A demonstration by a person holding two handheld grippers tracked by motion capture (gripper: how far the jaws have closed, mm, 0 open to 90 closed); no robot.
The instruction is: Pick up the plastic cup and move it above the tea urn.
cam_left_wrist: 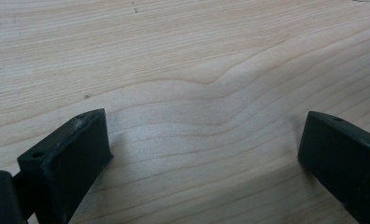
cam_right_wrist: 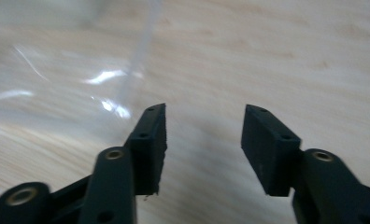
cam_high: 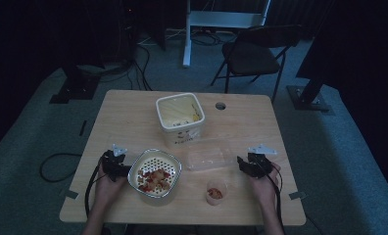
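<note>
**Both tools open and empty, with fragile plastic close at hand**

Your left tool sits low over bare surface, its jaws spread wide with nothing between them. Just to its right stands the perforated colander holding red and pale food pieces; the tool looks very close to its rim, though you cannot tell from above whether they touch. A careless nudge from here could slide or tip the colander and scatter the pieces.

Your right tool also has its jaws parted and empty. Just ahead and to its left lies a clear plastic tray, hard to see against the wood in this dim light. Closing on its thin edge off-centre could crack or flip it. The small cup with red contents stands near that tool's left, toward you, and a sweeping forearm could knock it over. The white tub stands farther off, beyond the tray.
</note>
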